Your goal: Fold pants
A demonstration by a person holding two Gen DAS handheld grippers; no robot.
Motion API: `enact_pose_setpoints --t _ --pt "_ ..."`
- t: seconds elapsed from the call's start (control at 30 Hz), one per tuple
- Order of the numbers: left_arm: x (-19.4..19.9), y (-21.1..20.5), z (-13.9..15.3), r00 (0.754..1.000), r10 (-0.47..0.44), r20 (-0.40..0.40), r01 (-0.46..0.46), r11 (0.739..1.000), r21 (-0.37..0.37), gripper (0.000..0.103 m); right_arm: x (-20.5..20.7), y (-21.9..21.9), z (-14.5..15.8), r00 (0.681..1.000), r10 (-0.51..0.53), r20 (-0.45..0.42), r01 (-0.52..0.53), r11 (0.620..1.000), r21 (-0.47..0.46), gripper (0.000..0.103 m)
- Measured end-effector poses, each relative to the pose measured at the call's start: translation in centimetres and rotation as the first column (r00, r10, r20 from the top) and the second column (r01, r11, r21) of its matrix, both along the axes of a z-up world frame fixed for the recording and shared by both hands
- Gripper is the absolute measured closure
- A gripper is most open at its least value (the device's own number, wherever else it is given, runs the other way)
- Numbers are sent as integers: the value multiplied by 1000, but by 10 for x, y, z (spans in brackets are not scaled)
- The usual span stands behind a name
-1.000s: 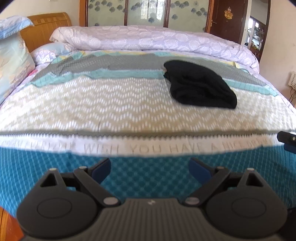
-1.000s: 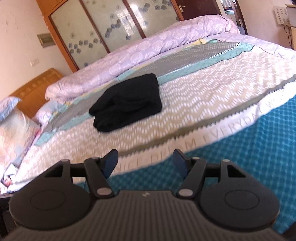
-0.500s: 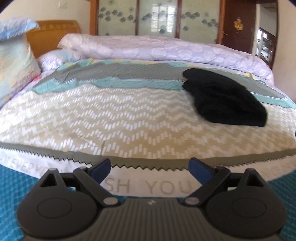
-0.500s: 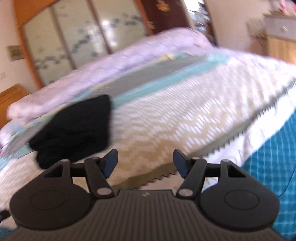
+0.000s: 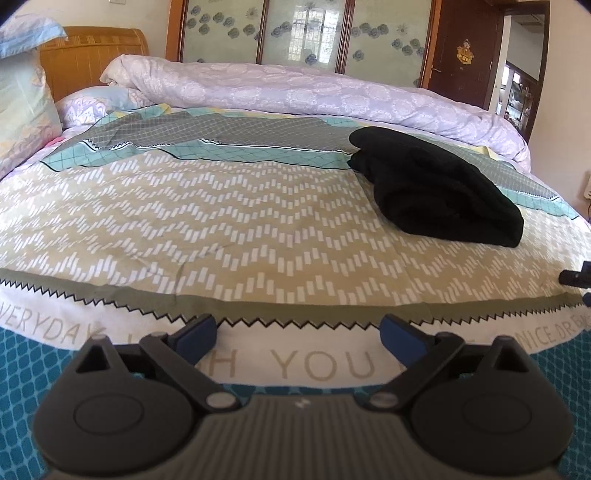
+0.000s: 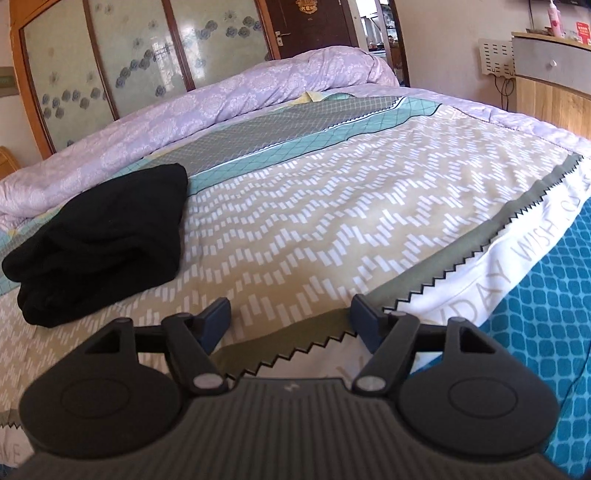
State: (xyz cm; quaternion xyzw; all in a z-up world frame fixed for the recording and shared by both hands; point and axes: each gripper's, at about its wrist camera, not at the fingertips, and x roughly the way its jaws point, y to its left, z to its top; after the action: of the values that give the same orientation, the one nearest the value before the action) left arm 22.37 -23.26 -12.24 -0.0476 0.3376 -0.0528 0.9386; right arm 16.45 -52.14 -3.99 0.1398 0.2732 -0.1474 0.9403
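The black pants lie in a folded bundle on the bed, resting on the tan zigzag part of the bedspread with their far end over the grey and teal bands. In the left wrist view they sit right of centre; in the right wrist view the pants sit at the left. Beyond them a rolled lilac quilt runs along the far side of the bed, in front of a wardrobe with frosted flowered panels. A wooden headboard and pillows are at the left in the left wrist view.

The left tool hovers over the near edge of the bedspread, above the white strip with printed letters; its blue-tipped fingers stand wide apart and hold nothing. The right tool hangs over the dark sawtooth border, its fingers likewise spread apart and empty. Both tools are well apart from the pants. A small dark part of the right tool shows at the right edge of the left wrist view.
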Motion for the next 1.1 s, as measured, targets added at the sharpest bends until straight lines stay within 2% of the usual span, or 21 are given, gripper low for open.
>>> enact_pose_setpoints --t 0.57,1.1 --pt "-1 0 0 1000 2 6 -2 1000 -1 4 -1 4 0 1000 -2 -1 2 1000 -5 27" --pt "1 -3 -2 1000 -5 2 5 1000 16 3 -8 -7 0 999 8 54 -12 997 81 25"
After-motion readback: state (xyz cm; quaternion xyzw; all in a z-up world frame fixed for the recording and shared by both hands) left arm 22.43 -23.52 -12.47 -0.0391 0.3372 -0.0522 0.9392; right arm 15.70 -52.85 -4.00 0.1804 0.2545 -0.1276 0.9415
